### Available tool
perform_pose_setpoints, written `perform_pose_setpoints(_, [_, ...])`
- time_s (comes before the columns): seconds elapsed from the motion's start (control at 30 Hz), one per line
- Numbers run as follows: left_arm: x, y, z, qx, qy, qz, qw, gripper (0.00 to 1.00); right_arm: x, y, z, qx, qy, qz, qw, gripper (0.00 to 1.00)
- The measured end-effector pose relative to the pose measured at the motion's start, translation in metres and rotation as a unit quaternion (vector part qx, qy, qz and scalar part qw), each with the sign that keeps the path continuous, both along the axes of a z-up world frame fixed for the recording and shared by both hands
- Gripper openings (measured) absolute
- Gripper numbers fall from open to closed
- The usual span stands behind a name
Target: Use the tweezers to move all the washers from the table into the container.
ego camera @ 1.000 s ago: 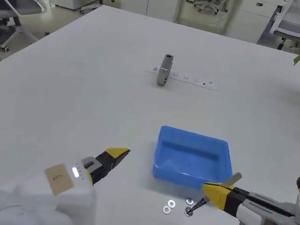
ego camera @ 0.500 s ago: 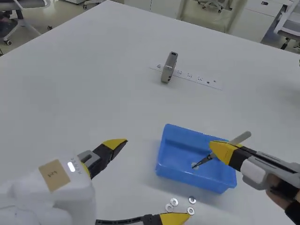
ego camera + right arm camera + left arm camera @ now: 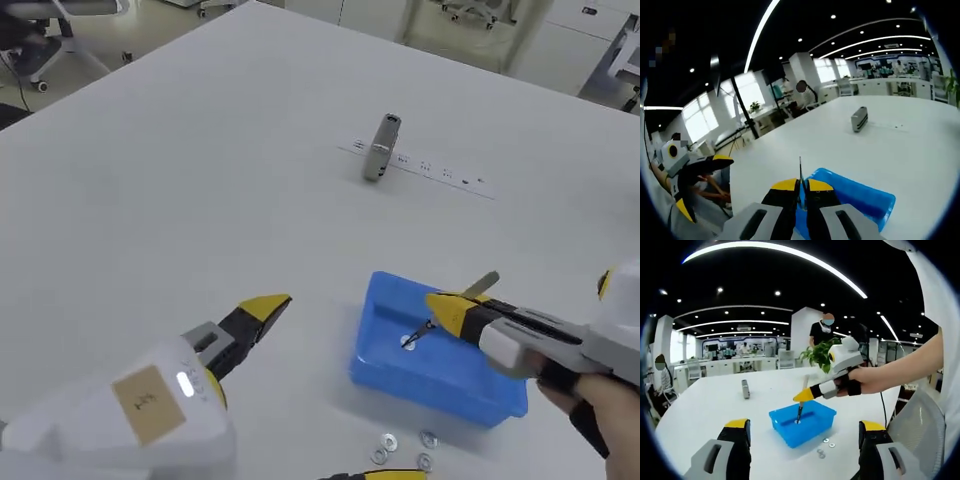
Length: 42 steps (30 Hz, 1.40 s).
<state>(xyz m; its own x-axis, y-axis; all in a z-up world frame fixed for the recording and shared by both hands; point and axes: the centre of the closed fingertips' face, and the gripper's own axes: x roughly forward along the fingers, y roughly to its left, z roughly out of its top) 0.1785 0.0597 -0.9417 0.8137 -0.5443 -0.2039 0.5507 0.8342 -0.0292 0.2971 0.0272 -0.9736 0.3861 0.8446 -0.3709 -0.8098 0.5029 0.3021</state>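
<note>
the right gripper is squeezed shut on the tweezers. their tip points down inside the blue box, with a washer at it. the other washers lie on the desk just beside the box, on the person's side. the left gripper is wide apart.

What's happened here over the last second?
The right tongs, shut on the tweezers, swung from beside the loose washers to over the blue container, carrying a washer. The left tongs stayed open and idle; the other washers stayed on the table.
</note>
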Motion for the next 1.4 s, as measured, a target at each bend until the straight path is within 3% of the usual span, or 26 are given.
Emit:
perform_pose_setpoints(0.53, [0.001,0.004,-0.005,-0.001,0.013,0.008,0.9999,0.88,0.018,0.017,-0.034,-0.030,0.013,0.014,0.9994,0.02])
perform_pose_setpoints(0.83, [0.001,0.006,-0.005,-0.001,0.013,0.015,0.9998,0.87,0.013,0.020,-0.041,-0.046,0.011,0.025,0.9986,0.02])
perform_pose_setpoints(1.1, [0.001,0.007,-0.006,0.001,0.017,0.016,0.9997,0.86,0.009,0.023,-0.043,-0.051,0.004,0.036,0.9981,0.02])
perform_pose_setpoints(1.2, [0.001,0.008,-0.006,0.001,0.018,0.017,0.9997,0.86,0.007,0.023,-0.043,-0.063,-0.018,0.045,0.9968,0.03])
perform_pose_setpoints(1.4, [0.002,0.010,-0.007,0.002,0.019,0.023,0.9995,0.86,0.006,0.020,-0.031,-0.048,-0.030,0.040,0.9976,0.03])
